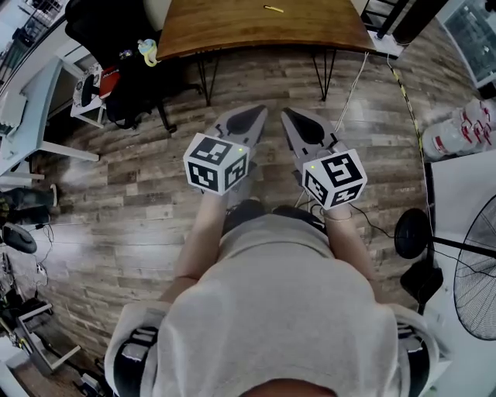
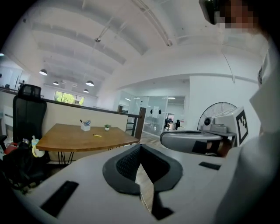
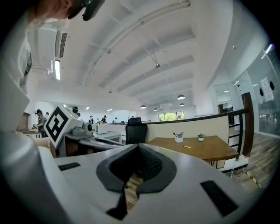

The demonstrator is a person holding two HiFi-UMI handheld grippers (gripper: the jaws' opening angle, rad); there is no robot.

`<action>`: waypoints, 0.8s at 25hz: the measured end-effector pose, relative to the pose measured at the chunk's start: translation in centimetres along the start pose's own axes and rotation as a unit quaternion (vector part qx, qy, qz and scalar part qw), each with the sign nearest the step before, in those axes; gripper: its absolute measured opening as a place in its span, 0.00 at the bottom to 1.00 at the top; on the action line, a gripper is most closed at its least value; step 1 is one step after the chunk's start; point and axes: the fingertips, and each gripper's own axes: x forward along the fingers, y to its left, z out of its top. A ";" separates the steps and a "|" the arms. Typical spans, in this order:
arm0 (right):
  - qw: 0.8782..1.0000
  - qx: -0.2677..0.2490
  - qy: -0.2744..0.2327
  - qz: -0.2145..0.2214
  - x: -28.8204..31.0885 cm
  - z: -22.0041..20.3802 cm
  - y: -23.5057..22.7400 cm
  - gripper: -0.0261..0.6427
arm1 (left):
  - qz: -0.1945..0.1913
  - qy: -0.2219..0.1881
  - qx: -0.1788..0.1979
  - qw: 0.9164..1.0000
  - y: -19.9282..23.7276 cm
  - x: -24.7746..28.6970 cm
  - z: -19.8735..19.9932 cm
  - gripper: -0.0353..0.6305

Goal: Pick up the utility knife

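Observation:
The utility knife [image 1: 273, 8] is a small yellow thing lying on the wooden table [image 1: 232, 27] at the far end of the room. It also shows as a yellow sliver on that table in the left gripper view [image 2: 97, 135] and the right gripper view [image 3: 187, 147]. Both grippers are held side by side at waist height over the wood floor, well short of the table. My left gripper [image 1: 246, 118] [image 2: 140, 146] has its jaws together with nothing between them. My right gripper [image 1: 304, 122] [image 3: 139, 146] is shut and empty too.
A black office chair [image 1: 128, 74] with bags stands left of the table. A white pen holder [image 2: 85, 127] and a small plant [image 2: 107, 127] sit on the table. A floor fan [image 1: 474, 279] and water bottles [image 1: 457, 132] are at the right; a cable [image 1: 349, 93] crosses the floor.

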 end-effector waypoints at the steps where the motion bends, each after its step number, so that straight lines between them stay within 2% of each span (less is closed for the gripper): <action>1: 1.000 0.005 -0.006 -0.002 -0.3 0.2 -0.4 0.06 | -0.001 0.000 0.003 1.000 -0.3 0.2 0.1 0.07; 7: 1.000 0.010 -0.013 -0.021 -1.7 0.1 -3.0 0.06 | 0.022 0.025 0.033 0.999 -0.9 1.3 -0.6 0.07; 14: 1.000 0.007 -0.003 -0.012 -2.5 -0.8 -3.5 0.06 | 0.047 0.029 0.012 0.998 -1.3 1.5 -1.9 0.07; 17: 1.000 0.013 0.008 -0.003 -3.0 -1.6 -3.5 0.17 | 0.049 0.036 0.008 0.998 -2.3 1.5 -2.8 0.07; 20: 1.000 0.019 0.016 -0.003 -2.8 -2.4 -3.8 0.21 | 0.049 0.042 0.006 0.998 -2.6 1.6 -3.5 0.07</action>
